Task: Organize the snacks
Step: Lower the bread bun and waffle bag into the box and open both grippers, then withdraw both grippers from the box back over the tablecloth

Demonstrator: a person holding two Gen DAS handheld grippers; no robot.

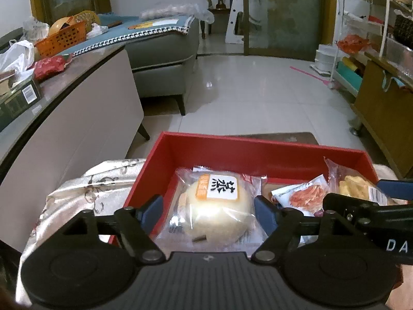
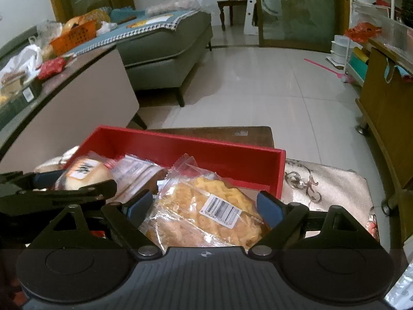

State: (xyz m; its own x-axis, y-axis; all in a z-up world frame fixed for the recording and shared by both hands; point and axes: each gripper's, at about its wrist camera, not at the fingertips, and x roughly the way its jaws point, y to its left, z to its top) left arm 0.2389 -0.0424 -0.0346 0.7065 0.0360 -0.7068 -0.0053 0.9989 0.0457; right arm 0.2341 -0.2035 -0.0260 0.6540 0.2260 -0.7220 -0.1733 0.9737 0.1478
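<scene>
A: Hidden or unclear items?
B: The red box [image 1: 258,152]: near wall cut off behind both grippers. A white-and-orange sachet [image 1: 302,196] lies partly under its neighbours, print unreadable. The patterned cloth [image 2: 327,188] under the box shows only at the sides.

A: Materials and shapes?
B: Box: rigid, matte red, rectangular, straight walls. Round bun [image 1: 219,206]: pale, domed, in clear crinkled film with a white label. Wavy crisps pack [image 2: 206,211]: yellow, ridged pieces in clear film, barcode sticker upward.

A: Positions against the grippers?
B: Left gripper [image 1: 209,209]: jaws spread, bun between the blue pads, at the box's left end; contact cannot be judged. Right gripper [image 2: 204,206]: jaws spread, crisps pack between them at the box's right end; contact likewise uncertain.
</scene>
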